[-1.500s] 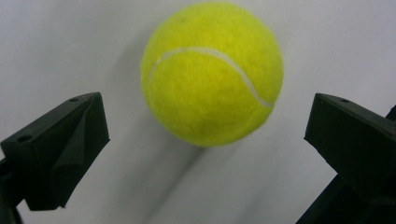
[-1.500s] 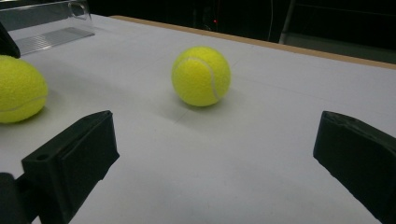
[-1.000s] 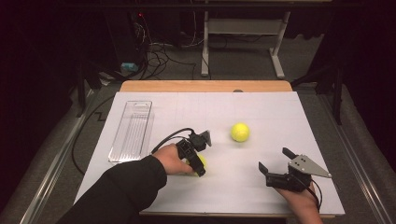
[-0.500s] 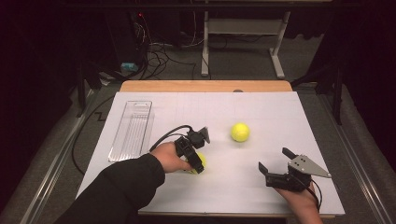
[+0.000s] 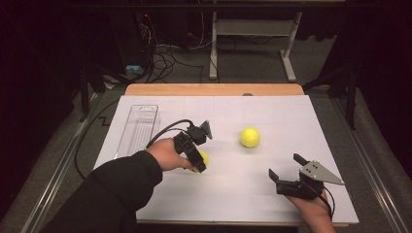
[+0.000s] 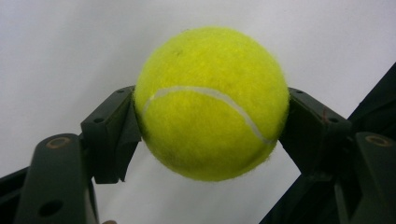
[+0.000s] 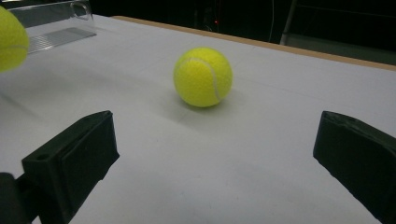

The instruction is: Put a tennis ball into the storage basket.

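High view first: a clear tray lies near the tabletop's left edge; toward the front edge, the left gripper clamps a tennis ball between its fingers; a second tennis ball rests mid-tabletop; the right gripper, fingers wide, sits near the front-right corner.

On the surface, a clear tray lies at ten o'clock and a loose tennis ball just past centre at one o'clock. A second tennis ball sits between the left hand-held gripper's jaws at eight o'clock. The right hand-held gripper lies at five o'clock, well apart from both.
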Tool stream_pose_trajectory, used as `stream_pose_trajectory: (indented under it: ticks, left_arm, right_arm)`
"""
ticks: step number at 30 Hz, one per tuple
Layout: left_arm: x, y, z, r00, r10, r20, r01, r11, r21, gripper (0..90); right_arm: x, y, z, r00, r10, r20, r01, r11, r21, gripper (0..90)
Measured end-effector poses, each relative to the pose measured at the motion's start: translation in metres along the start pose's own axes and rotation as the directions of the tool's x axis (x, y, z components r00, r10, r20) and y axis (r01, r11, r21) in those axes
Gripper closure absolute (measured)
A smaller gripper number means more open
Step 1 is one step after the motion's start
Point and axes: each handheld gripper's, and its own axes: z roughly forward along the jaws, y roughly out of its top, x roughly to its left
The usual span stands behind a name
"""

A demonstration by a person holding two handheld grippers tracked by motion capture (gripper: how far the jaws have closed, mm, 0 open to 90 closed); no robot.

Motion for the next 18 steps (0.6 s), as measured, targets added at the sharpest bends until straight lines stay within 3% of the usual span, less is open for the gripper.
stream_pose_trajectory:
  ticks: [8,18]
  left_arm:
    - [0.013,-0.009,-0.018,0.9995,-0.031,-0.010,0.031,0.9995,0.002,26.9]
    - [0.036,-0.023,-0.044,0.9945,-0.092,-0.049,0.091,0.9957,-0.012,26.9]
  right_arm:
    - [0.000,0.000,0.000,1.0000,-0.003,-0.001,0.003,1.000,0.002,0.0]
    - [0.000,0.000,0.001,1.0000,-0.003,-0.003,0.003,1.000,0.003,0.0]
